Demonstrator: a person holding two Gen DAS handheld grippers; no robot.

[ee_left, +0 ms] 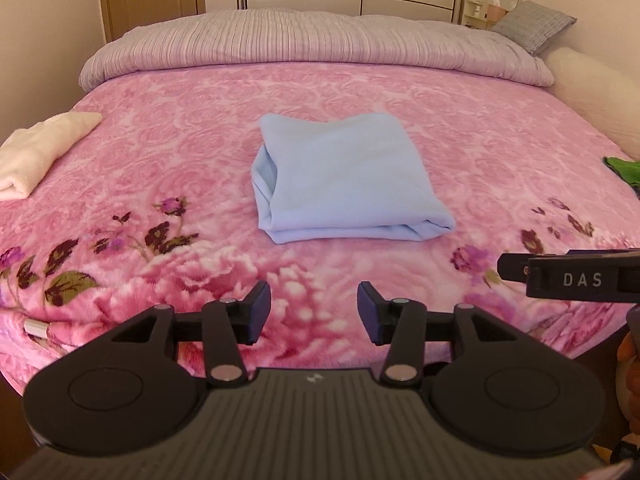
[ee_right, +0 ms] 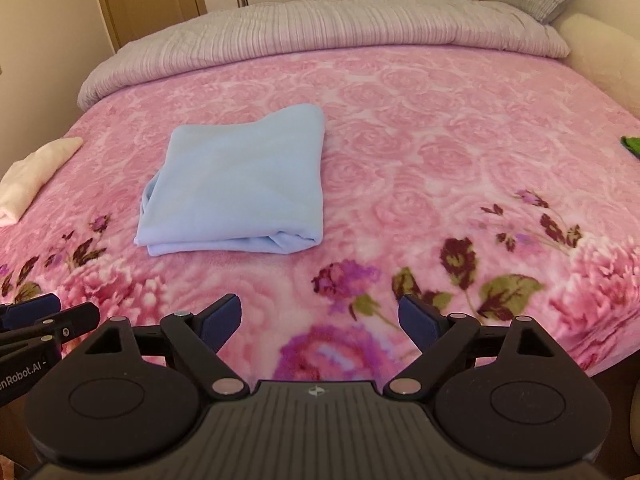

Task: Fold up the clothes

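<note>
A light blue garment (ee_left: 344, 178) lies folded into a thick square in the middle of the pink floral blanket (ee_left: 160, 152). In the right wrist view the same blue garment (ee_right: 240, 184) sits left of centre. My left gripper (ee_left: 314, 312) hovers over the near edge of the bed, short of the garment, jaws open and empty. My right gripper (ee_right: 320, 322) stands open wider, also empty, over the blanket's flower border. The right gripper's body shows at the right edge of the left wrist view, and the left gripper's fingers (ee_right: 52, 318) show at the left edge of the right wrist view.
A folded cream garment (ee_left: 44, 148) lies at the bed's left edge. A green cloth (ee_left: 624, 168) pokes in at the right edge. A grey rolled duvet (ee_left: 312, 44) lies across the bed's far end, with a grey pillow (ee_left: 532, 26) at the back right.
</note>
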